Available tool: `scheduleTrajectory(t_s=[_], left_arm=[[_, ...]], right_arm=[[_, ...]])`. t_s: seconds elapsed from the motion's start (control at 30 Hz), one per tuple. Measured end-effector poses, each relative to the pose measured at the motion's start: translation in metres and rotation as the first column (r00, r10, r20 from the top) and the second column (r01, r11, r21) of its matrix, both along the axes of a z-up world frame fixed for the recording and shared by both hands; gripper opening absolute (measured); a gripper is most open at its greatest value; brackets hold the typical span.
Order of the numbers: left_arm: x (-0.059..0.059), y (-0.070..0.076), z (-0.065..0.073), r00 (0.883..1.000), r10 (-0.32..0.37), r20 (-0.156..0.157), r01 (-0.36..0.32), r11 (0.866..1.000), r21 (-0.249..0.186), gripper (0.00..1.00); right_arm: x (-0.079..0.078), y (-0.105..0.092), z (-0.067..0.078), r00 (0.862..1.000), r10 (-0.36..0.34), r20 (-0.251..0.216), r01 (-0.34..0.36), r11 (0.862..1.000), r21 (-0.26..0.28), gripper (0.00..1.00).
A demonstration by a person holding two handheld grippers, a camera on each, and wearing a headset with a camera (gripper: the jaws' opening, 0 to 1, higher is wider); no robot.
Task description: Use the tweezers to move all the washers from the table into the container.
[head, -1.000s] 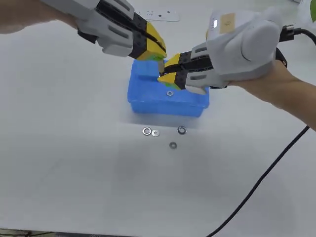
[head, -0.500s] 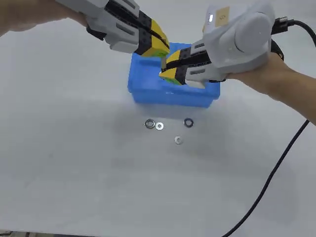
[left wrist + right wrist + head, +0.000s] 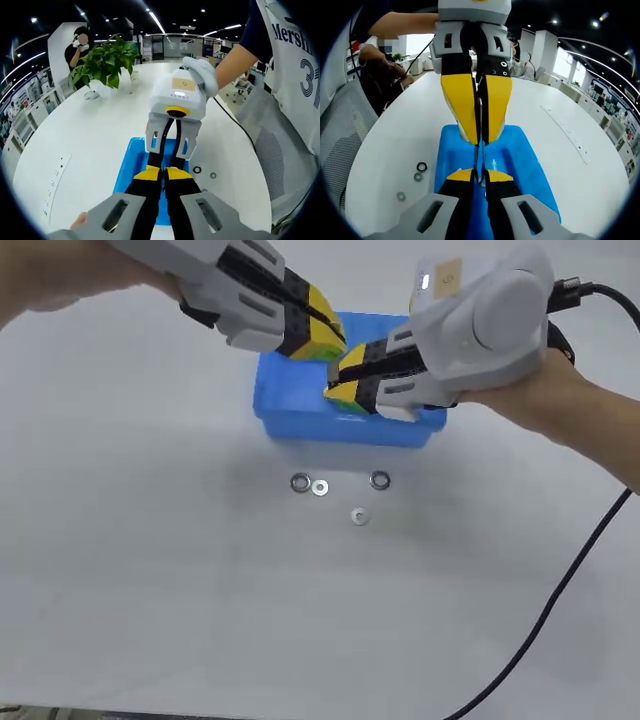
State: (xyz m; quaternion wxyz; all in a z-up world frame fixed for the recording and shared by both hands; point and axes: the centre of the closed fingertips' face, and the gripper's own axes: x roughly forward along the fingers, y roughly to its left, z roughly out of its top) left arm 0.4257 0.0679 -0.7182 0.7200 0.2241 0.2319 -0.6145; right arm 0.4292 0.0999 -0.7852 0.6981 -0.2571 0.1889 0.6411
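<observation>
The white table (image 3: 150,590) is bare along its near edge, apart from a black cable (image 3: 545,610) that trails across its near right part. Farther in, four washers (image 3: 360,516) lie flat on the tabletop. One is nearest, and behind it is a loose row of three, two just beside each other on the left and one apart on the right. Just beyond them stands the blue container (image 3: 290,420), touched by none of them. Above the container the two grippers meet tip to tip. The left gripper (image 3: 332,340) comes in from the far left, its yellow jaws pressed almost together on the thin metal tweezers (image 3: 479,145). The tweezers run straight on to the right gripper (image 3: 340,388), which reaches in from the right with its jaws also drawn tight around the other end. Elsewhere on the table lies a white power strip (image 3: 567,132). At the far end, in the left gripper view, a leafy potted plant (image 3: 107,60) stands with a person (image 3: 80,42) behind it. Around them is an open office under rows of ceiling lights.
</observation>
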Motion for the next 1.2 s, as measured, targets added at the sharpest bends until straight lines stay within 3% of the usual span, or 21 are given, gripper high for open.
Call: scheduleTrajectory(t_s=[0.13,0.17,0.23,0.3,0.57,1.0,1.2], left_arm=[[-0.001,0.000,0.000,1.000,-0.001,0.004,0.001,1.000,0.008,0.06],[0.000,0.000,0.001,1.000,-0.003,0.024,0.003,1.000,0.014,0.06],[-0.001,0.001,0.003,1.000,0.002,0.009,-0.002,1.000,0.003,0.06],[0.000,0.002,0.006,1.000,0.005,0.020,-0.005,1.000,0.005,0.06],[-0.005,0.006,0.029,0.998,0.012,0.063,-0.012,1.000,-0.001,0.06],[-0.037,0.010,0.067,0.994,0.006,0.110,-0.007,1.000,0.001,0.06],[-0.057,0.010,0.072,0.994,-0.006,0.111,0.004,1.000,0.015,0.06]], right_arm=[[0.000,-0.001,0.000,1.000,0.002,0.009,-0.002,1.000,-0.008,0.11],[-0.001,-0.001,0.001,1.000,0.005,0.016,-0.005,1.000,-0.010,0.11],[0.002,-0.001,0.003,0.999,0.007,0.052,-0.007,1.000,-0.018,0.11],[0.001,0.000,0.007,0.999,0.007,0.040,-0.006,1.000,-0.008,0.11],[0.001,0.004,0.027,0.997,0.008,0.074,-0.009,1.000,0.020,0.12],[-0.028,0.004,0.071,0.992,0.018,0.123,-0.025,0.998,0.059,0.12],[-0.049,0.003,0.077,0.989,0.039,0.140,-0.045,0.998,0.044,0.12]])
